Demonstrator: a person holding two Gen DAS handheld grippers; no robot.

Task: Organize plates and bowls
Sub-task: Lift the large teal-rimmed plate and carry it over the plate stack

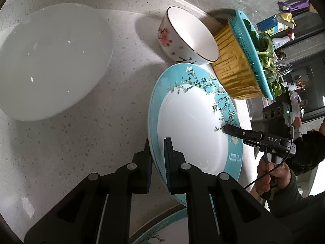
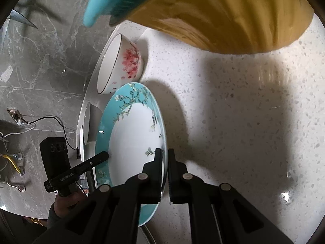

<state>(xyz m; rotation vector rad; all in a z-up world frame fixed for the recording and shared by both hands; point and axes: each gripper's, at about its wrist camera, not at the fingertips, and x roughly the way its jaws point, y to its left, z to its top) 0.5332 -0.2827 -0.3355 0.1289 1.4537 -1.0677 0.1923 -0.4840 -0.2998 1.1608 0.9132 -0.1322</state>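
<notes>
On the white speckled stone table (image 1: 85,134), right of centre in the left wrist view: round glazed ceramic plate with a teal rim and blossom-branch print (image 1: 195,126), white centre, face up. It's shallow and glossy. Rim looks tilted in both views, so it may be off the table, can't confirm. In the left wrist view its oval outline runs from lower right up toward the bowl; the blossom branch follows the far and right rim.

Left gripper (image 1: 157,158) fingers closed narrow on the near-left rim, one black blue-padded finger above the plate, one below. Right gripper (image 2: 165,162) fingers likewise pinched on the opposite rim; it shows in the left wrist view as a black bar reaching onto the plate's right edge, held by a hand (image 1: 272,174) in a dark sleeve.

Just beyond the plate: white ceramic bowl with pink blossom print and a thin dark rim line (image 1: 186,36), smooth, deep, upright. Whether it touches the plate, can't tell.

Right of the bowl, close to the plate's far rim: mustard-yellow ribbed round basin (image 1: 233,65) with a teal slotted plastic colander (image 1: 249,50) seated in it, green leafy vegetables (image 1: 264,50) inside.

Well left: large plain white bowl (image 1: 48,61), matte, empty apart from a few specks.

Bottom edge of the left wrist view: part of a second teal-rimmed blossom plate (image 1: 162,231).
</notes>
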